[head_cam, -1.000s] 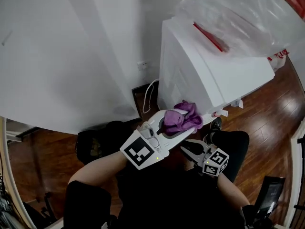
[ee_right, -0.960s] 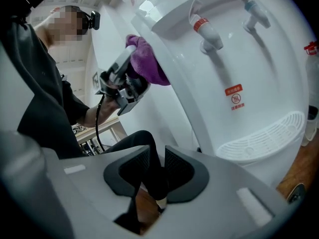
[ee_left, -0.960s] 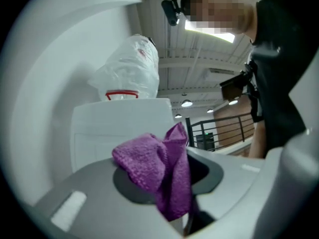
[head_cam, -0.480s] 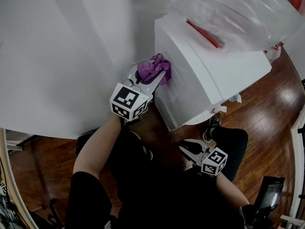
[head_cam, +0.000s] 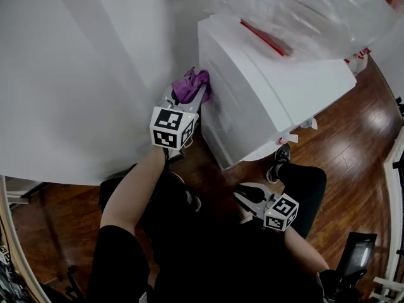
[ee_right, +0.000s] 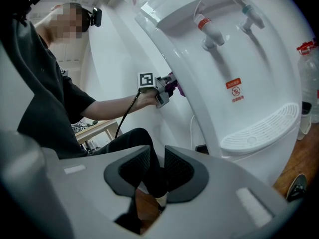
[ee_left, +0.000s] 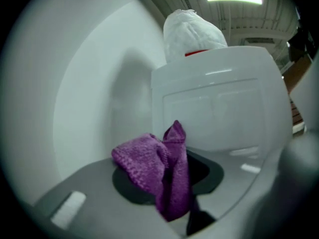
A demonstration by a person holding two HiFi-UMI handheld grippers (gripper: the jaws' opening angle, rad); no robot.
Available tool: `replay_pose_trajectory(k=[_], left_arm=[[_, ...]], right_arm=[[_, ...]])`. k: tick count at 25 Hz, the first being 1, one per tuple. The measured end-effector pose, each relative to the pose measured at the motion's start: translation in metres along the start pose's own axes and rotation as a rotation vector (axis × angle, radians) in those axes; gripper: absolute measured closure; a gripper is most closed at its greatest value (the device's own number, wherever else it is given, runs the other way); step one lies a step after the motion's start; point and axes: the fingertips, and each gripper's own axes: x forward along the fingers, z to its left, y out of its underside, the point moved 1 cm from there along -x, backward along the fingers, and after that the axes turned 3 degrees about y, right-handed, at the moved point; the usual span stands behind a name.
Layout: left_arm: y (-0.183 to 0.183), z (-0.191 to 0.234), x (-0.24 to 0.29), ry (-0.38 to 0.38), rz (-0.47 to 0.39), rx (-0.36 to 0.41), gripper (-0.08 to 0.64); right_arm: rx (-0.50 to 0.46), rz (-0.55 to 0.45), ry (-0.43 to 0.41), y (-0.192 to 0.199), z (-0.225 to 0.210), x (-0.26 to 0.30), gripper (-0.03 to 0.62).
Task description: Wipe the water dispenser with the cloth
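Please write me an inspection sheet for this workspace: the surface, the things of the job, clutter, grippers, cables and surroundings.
Surface: glossy wooden floor; the dispenser stands on it.
Job's things: white water dispenser, upright next to the wall; purple cloth at the upper part of its side panel.
Clutter: clear plastic bag on the dispenser's top; bottle with a red cap beside the dispenser.
Grippers: left gripper, jaws shut on the cloth, held to the dispenser's side; right gripper, low by the person's legs, jaws slightly apart, nothing between them.
Cables: white cord behind the dispenser; black cable along the left forearm.
Surroundings: white wall close beside the dispenser.
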Motion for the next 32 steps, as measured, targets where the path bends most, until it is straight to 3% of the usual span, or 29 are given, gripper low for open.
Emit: replay_pose_trajectory(k=[11, 14, 16, 20, 24, 29, 32], left_arm=[[0.031, -0.188, -0.080, 0.453, -0.003, 0.054, 0.410], [0.041, -0.211, -0.090, 0.533, 0.017, 0.124, 0.410], [0.049, -0.191, -0.082, 0.486, 0.029, 0.174, 0.408], [0.056, -0.111, -0.049, 0.291, 0.037, 0.122, 0.408], [0.064, -0.048, -0.014, 0.146, 0.059, 0.113, 0.408], [0.082, 0.008, 0.008, 0.007, 0.077, 0.043, 0.403], [0.090, 0.014, 0.005, -0.021, 0.081, 0.017, 0.402]], right_arm=[[-0.007, 0.093, -0.070, 0.014, 0.001, 0.004, 0.505], [-0.009, 0.114, -0.096, 0.020, 0.003, 0.005, 0.505], [0.001, 0.113, -0.111, 0.021, 0.004, 0.007, 0.505], [0.071, 0.120, -0.127, 0.034, 0.013, 0.006, 0.509], [0.105, 0.154, -0.137, 0.055, 0.030, -0.006, 0.511], [0.147, 0.180, -0.111, 0.072, 0.036, -0.021, 0.511], [0.158, 0.189, -0.104, 0.077, 0.037, -0.026, 0.514]])
